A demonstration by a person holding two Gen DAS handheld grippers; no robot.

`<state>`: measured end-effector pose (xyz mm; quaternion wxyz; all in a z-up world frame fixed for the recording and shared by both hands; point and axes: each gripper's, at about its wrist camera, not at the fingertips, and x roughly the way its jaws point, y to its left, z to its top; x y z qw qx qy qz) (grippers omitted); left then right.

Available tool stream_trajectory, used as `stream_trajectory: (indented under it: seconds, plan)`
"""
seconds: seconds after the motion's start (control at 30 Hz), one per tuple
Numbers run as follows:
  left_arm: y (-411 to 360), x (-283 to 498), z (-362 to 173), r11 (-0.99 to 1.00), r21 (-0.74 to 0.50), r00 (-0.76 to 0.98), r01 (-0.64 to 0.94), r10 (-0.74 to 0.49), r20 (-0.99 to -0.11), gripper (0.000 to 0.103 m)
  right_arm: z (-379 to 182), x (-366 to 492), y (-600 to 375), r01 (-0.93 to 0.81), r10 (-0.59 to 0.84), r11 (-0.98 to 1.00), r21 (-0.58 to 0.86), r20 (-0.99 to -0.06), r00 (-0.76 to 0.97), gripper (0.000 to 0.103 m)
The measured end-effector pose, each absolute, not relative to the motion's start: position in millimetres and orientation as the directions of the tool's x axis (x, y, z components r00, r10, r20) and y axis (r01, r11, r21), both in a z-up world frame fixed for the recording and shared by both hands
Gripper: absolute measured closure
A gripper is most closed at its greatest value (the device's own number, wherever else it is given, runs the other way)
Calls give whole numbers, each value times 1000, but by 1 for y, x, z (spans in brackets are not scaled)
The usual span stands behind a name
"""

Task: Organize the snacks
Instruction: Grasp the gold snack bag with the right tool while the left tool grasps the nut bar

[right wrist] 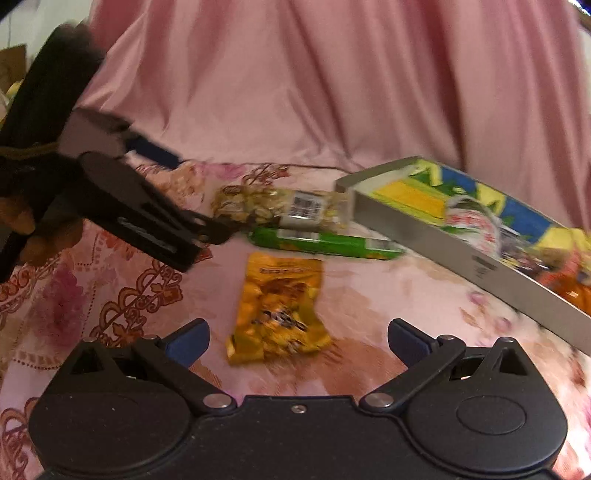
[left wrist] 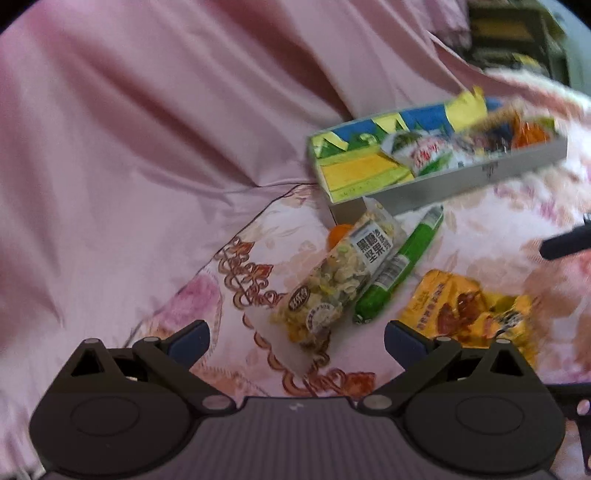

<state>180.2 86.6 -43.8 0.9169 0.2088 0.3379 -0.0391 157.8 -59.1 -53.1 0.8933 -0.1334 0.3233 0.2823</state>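
On a pink flowered cloth lie a clear nut packet (left wrist: 343, 273) (right wrist: 280, 208), a green stick packet (left wrist: 399, 266) (right wrist: 325, 242) beside it, and a yellow snack bag (left wrist: 469, 310) (right wrist: 280, 310). My left gripper (left wrist: 297, 343) (right wrist: 188, 192) is open just short of the nut packet, holding nothing. My right gripper (right wrist: 299, 339) is open too, with the yellow bag lying right in front of its fingers. A flat grey box (left wrist: 461, 181) (right wrist: 424, 229) with a bright printed lining holds several snacks. A small orange item (left wrist: 340, 232) peeks from behind the nut packet.
Plain pink fabric (left wrist: 166, 110) (right wrist: 332, 92) rises in folds behind the snacks. A hand in a dark sleeve (right wrist: 40, 110) holds the left gripper. One dark finger (left wrist: 565, 242) of the right gripper shows at the right edge. Shelving (left wrist: 517, 33) is blurred at top right.
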Motion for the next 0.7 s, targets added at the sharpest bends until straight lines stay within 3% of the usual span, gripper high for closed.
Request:
stream_trajectory:
  seconds: [0.17, 0.37, 0.47, 0.57, 0.7]
  plan:
    - [78, 193, -57, 826, 475, 759, 303, 92, -644, 0, -62, 168, -41, -605, 400, 789, -106, -658, 638, 2]
    - [69, 204, -60, 772, 526, 760, 358, 87, -645, 3, -69, 179, -37, -588, 378, 802, -103, -674, 635, 14]
    - [66, 205, -60, 761, 517, 744, 392, 67, -664, 15, -68, 178, -39, -596, 390, 798, -94, -673, 628, 27]
    - [63, 205, -58, 759, 490, 719, 430, 40, -693, 39, -67, 174, -44, -598, 400, 797, -79, -673, 622, 41]
    - [56, 205, -56, 749, 504, 704, 430, 71, -707, 46, -65, 169, -52, -590, 392, 804, -76, -677, 623, 42]
